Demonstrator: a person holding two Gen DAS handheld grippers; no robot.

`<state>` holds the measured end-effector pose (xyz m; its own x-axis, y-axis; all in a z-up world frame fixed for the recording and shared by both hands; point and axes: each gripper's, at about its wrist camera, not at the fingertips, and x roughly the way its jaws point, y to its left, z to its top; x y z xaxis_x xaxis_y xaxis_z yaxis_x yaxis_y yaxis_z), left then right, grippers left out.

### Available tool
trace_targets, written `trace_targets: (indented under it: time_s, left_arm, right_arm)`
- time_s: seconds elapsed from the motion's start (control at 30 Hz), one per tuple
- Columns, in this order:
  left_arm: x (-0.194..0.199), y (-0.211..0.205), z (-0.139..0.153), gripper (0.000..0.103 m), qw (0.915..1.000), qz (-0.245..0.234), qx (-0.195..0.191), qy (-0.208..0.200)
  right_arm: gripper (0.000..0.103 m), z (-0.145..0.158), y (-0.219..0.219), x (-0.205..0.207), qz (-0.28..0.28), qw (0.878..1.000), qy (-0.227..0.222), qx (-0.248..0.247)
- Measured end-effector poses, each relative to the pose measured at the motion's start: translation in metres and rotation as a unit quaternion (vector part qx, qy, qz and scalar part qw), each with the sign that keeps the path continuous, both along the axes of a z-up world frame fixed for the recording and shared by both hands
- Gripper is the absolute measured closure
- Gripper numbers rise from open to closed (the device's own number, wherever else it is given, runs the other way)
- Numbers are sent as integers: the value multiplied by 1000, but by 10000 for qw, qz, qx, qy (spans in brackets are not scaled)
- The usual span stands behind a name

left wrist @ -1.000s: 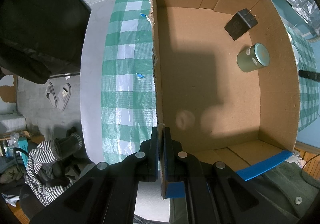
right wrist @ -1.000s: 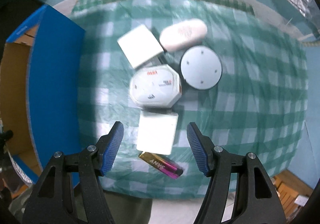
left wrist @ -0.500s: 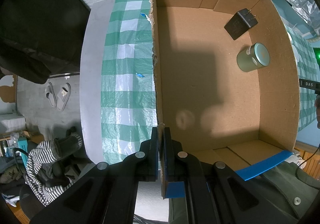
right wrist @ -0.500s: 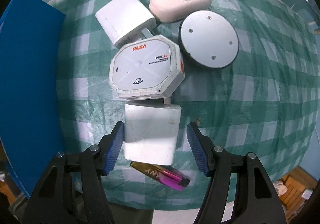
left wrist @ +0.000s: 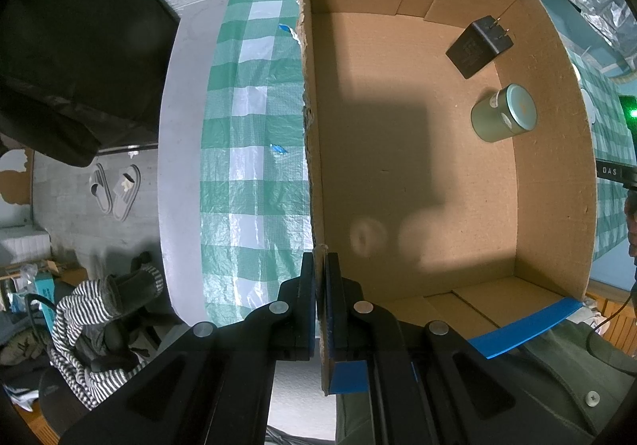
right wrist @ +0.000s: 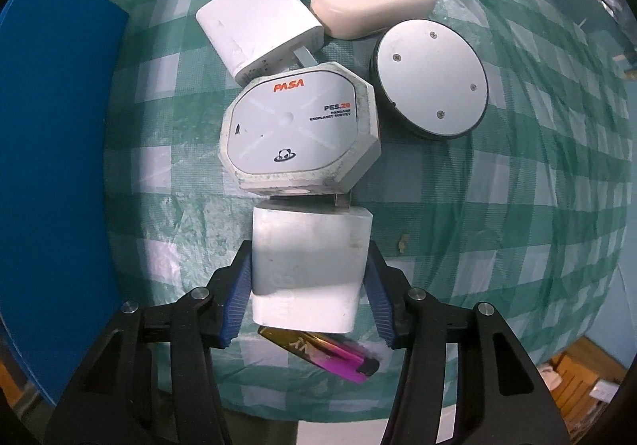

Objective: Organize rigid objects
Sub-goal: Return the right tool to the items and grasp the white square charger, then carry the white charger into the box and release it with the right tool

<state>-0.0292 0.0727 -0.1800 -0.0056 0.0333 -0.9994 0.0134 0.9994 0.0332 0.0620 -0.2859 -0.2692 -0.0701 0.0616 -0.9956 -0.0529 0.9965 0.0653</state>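
Step in hand: a white plug block (right wrist: 308, 270) on the checked tabletop (right wrist: 517, 206) is being taken up for the cardboard box (left wrist: 418, 166).
Right claw (right wrist: 308, 297): pointed straight down, its blue pads set on either side of the block; the jaws are closing, the left pad seems to touch the block's side, and a thin gap is still seen at the right pad.
Left claw (left wrist: 320, 309): clamped shut on the box's near left wall, so that the box is held steady.
Box contents: a black plug (left wrist: 477, 47) and a small green tin (left wrist: 503, 118), both at the far right.
Things waiting: an eight-sided white case (right wrist: 298, 134) touching the block's far end, a second white plug (right wrist: 258, 23), an oval white case (right wrist: 374, 3), a grey disc (right wrist: 430, 77), and a pink lighter (right wrist: 330, 355) partly under the block's near edge.
Next move, as judged: the grip is to be finished, then the block lifted straight up so the lighter and the eight-sided case are not dragged.
Change from earlier: the right claw has been lowered around the block and its jaws narrowed; the left claw and box have not shifted.
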Motion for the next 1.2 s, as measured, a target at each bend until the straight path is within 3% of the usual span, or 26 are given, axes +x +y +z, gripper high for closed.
trace_targets:
  time_s: [0.37, 0.7, 0.97, 1.2]
  left_arm:
    - [-1, 0, -1, 99, 10000, -10, 0, -1]
    - [-2, -1, -1, 99, 10000, -42, 13, 12]
    - [-2, -1, -2, 99, 10000, -50, 13, 15]
    - [-3, -1, -2, 99, 10000, -45, 8, 16]
  right_arm:
    - [52, 28, 7, -12, 193, 9996, -56, 218]
    - [52, 72, 15, -15, 319, 9981, -280, 445]
    - [52, 117, 32, -5, 606, 9949, -533, 603]
    - [52, 135, 54, 4, 1014, 9893, -750, 736]
